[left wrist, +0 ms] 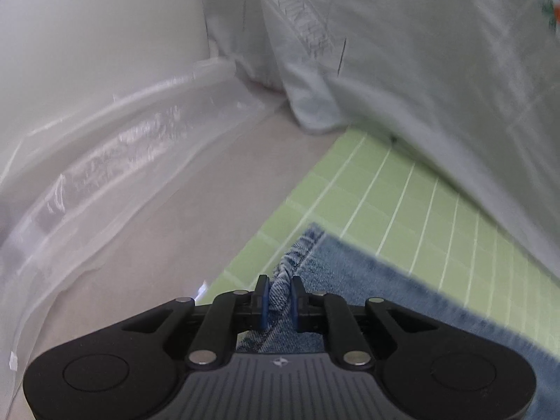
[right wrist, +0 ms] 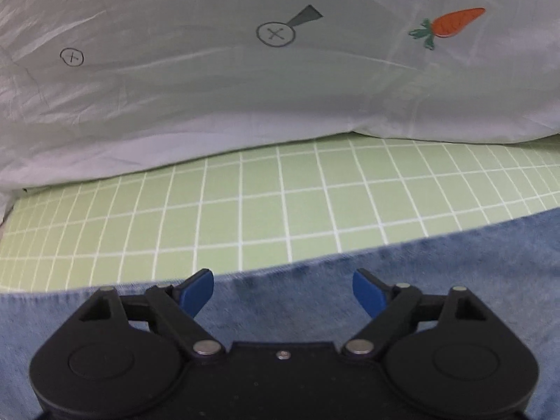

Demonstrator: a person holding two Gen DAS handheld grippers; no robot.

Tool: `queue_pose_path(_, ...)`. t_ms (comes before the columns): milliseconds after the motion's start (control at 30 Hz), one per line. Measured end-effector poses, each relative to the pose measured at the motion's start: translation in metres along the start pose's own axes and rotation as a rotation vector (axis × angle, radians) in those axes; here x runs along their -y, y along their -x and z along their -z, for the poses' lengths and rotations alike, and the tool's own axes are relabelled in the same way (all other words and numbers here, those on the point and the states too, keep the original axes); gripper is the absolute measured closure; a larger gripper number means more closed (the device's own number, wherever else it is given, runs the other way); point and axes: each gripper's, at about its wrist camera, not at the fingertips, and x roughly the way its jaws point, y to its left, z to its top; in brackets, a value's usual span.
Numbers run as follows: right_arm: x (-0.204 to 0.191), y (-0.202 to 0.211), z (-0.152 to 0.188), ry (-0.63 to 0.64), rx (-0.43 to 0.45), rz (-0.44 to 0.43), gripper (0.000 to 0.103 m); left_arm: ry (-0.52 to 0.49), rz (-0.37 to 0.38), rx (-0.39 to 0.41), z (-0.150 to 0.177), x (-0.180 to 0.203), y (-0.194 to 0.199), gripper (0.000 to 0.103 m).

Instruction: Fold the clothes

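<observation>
Left wrist view: my left gripper (left wrist: 279,301) pinches the denim (left wrist: 367,290) seam.
Heavy, limp cloth; my right gripper (right wrist: 282,292) is spread above it, hem at twelve o'clock the place to grip.

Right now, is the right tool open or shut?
Open: the right tool has its blue pads wide apart over the denim, gripping nothing.

The jeans (left wrist: 336,280) are rough, faded blue denim with a stitched seam. The sheet (right wrist: 245,210) is matt green cloth with a white grid, the pillow (right wrist: 210,98) smooth white fabric, and a wrinkled glossy clear plastic film (left wrist: 105,161) lies beside them.
</observation>
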Motion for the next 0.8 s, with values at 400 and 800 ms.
queue_pose_path(400,0.045,0.038,0.036,-0.021,-0.023,0.060,0.015,0.150,-0.011,-0.048,0.030,-0.045,0.021,0.044)
queue_pose_path(800,0.056,0.048,0.046,-0.050,-0.059,0.060,0.015,0.124,-0.027,-0.107,0.060,-0.016,0.013,0.087)
